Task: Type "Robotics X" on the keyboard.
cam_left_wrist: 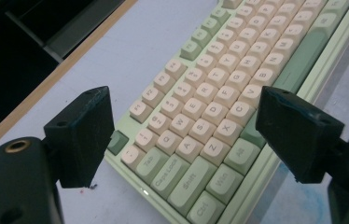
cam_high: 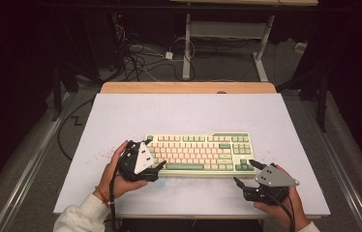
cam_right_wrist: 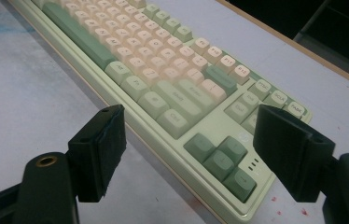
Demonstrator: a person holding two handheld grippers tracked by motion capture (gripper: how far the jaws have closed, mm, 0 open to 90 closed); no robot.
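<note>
The whole keyboard [cam_high: 199, 153] is seen in the high view, lying square on the white table [cam_high: 121, 116] a little nearer the person's edge than the middle. Key legends are not readable there; they are made out in the gripper views. In the left gripper view the keyboard's left end [cam_left_wrist: 219, 116] is shown from close by, with Tab, Caps Lock, Shift and Ctrl legible and the letter rows running away up and to the right. In the right gripper view the opposite end [cam_right_wrist: 172, 88] is shown, with the dark green arrow keys [cam_right_wrist: 221, 161] nearest and three small marks on the case beside them.

Beyond the table's far edge a wooden strip [cam_high: 188, 87], a tangle of cables [cam_high: 140, 58] on the floor and a white desk frame [cam_high: 227, 38] are seen in the high view. Faint red specks are scattered on the table by the keyboard's left end, and a pale blue smear is seen in front of it. Nothing is placed between the grippers and the keyboard.

The left gripper [cam_high: 158, 168] is held at the keyboard's left front corner. Its jaws are spread wide, one out over the table past the left edge, the other over the front rim near the Alt key, and whether either pad touches the case cannot be told. The right gripper [cam_high: 246, 173] is held just off the right front corner, jaws likewise wide apart, with nothing gripped; the arrow-key corner is framed between them without contact being visible.
</note>
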